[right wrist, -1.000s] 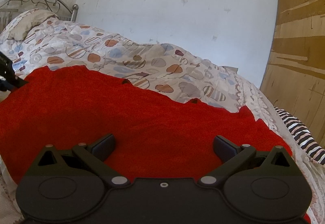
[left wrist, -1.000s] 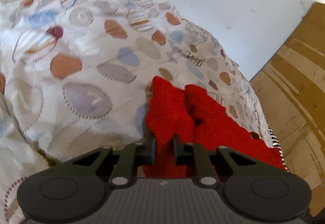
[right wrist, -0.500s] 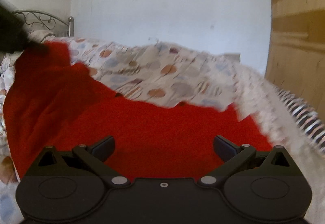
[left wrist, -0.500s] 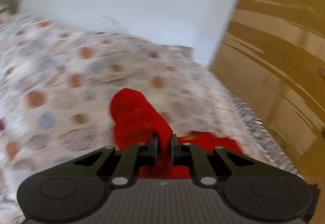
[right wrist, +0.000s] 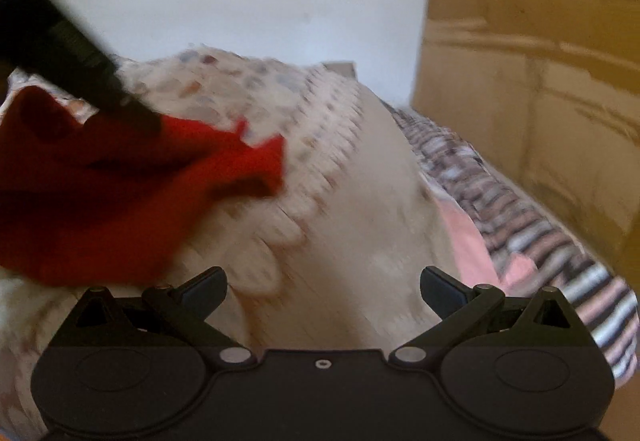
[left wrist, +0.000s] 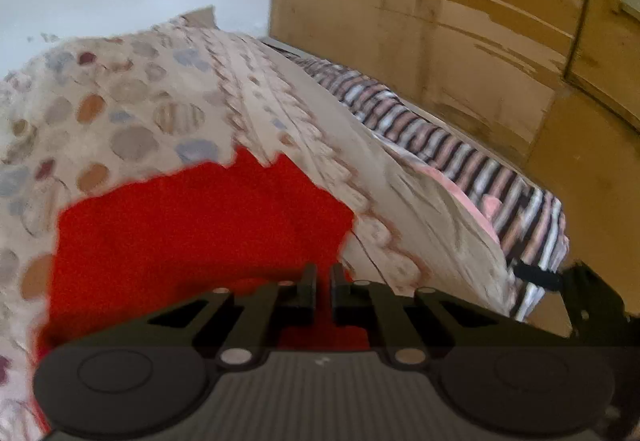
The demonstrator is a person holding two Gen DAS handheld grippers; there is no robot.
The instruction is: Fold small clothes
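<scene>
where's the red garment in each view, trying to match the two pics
Left wrist view: red garment fills the lower left, running down between the left tool's closed fingers.
Right wrist view: red garment at the left edge, clear of the open right tool.
Shared landmark: striped fabric along the bed's right edge.

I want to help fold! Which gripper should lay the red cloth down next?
Probably the left gripper: it is shut on the red cloth. The right gripper is open over the bedspread, holding nothing.

One red garment (left wrist: 192, 225), two grippers (left wrist: 323, 281)
</scene>
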